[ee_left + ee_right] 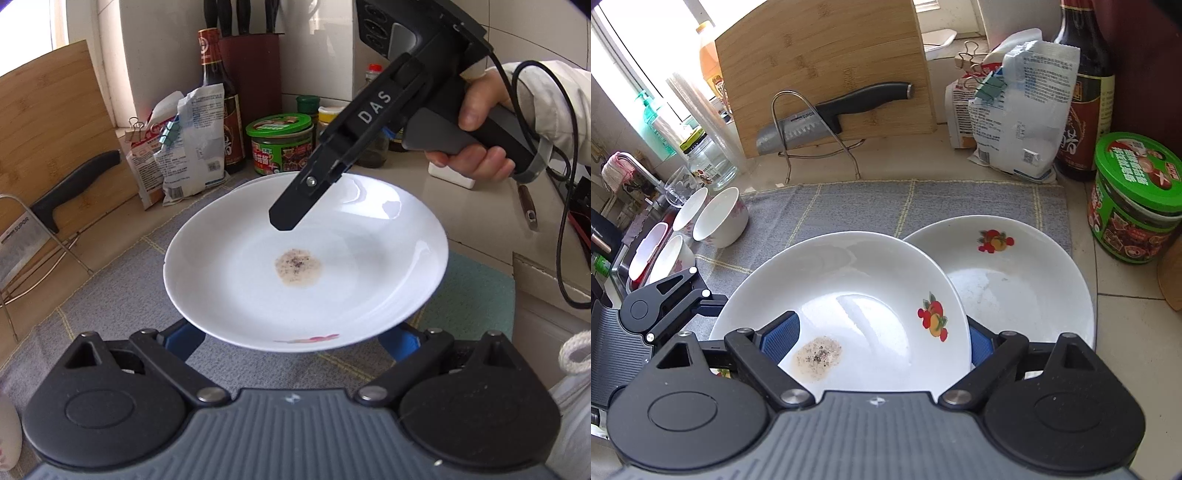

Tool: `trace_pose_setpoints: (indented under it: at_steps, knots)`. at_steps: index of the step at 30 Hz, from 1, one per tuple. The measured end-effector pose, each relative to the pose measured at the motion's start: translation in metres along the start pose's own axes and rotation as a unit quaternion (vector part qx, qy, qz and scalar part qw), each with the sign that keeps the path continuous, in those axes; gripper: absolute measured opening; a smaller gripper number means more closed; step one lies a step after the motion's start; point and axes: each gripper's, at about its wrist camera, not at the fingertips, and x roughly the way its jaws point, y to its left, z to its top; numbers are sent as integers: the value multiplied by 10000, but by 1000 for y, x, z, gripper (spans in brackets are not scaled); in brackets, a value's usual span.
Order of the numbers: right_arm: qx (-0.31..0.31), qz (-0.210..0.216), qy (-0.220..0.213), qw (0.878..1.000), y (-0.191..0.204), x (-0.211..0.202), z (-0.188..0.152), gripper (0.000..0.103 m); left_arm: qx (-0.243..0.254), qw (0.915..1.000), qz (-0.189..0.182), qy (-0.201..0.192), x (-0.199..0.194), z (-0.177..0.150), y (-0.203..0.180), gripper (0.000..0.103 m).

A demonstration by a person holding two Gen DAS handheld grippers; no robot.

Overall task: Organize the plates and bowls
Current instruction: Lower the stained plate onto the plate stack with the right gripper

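Note:
A white plate (332, 258) with a brown stain in its middle lies across the fingers of my left gripper (291, 332), whose jaws stand wide apart under its near rim. The same plate (857, 288) overlaps a second fruit-print plate (1015, 288) on the grey mat (849, 203). My right gripper (879, 343) is open astride the rim: its left pad is over the plate's inside, its right pad outside the edge. One of its fingers (291, 210) hangs above the far half. Several white bowls (716, 218) lie tipped at the mat's left end.
A bamboo cutting board (827, 66) and a knife (820, 118) on a wire rack stand behind the mat. Clipped bags (1015, 110), a sauce bottle (1086, 92) and a green-lidded jar (1134, 199) crowd the right. A hand (476, 147) holds the right gripper.

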Motion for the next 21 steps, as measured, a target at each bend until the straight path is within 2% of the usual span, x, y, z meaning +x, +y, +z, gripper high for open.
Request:
trace_pose_setpoints:
  at_steps: [21]
  knots:
    - [433,-251,-29,9987,-41,-6,-9,94,281,9989,-354,77,35,20,6,99]
